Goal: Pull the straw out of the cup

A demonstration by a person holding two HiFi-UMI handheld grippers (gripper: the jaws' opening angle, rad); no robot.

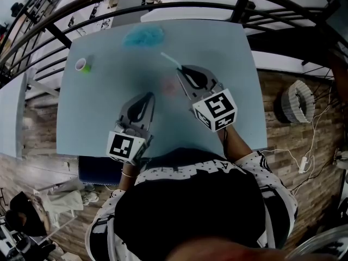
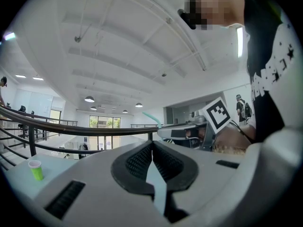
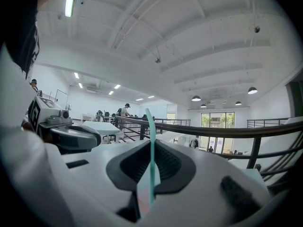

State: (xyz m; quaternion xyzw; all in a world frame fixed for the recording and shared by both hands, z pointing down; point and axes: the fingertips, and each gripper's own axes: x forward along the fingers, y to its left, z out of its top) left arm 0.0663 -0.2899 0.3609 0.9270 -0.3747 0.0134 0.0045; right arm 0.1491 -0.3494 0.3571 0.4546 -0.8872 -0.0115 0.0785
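My right gripper [image 1: 182, 69] is shut on a thin pale-teal straw [image 1: 169, 58], whose free end sticks out past the tips toward the table's far side. In the right gripper view the straw [image 3: 151, 160] runs upright between the jaws of my right gripper [image 3: 151, 143]. A small green cup [image 1: 83, 65] stands far off at the table's left back corner, also visible as the cup [image 2: 35, 169] in the left gripper view. My left gripper [image 1: 149, 95] hovers over the table's near middle, shut with nothing in it [image 2: 152, 146].
The light blue table [image 1: 109, 118] carries a fluffy blue cloth [image 1: 144, 36] at its far edge and a faint pink patch [image 1: 169, 86] between the grippers. A black railing [image 1: 163, 7] runs beyond the table. Wooden floor lies to the right.
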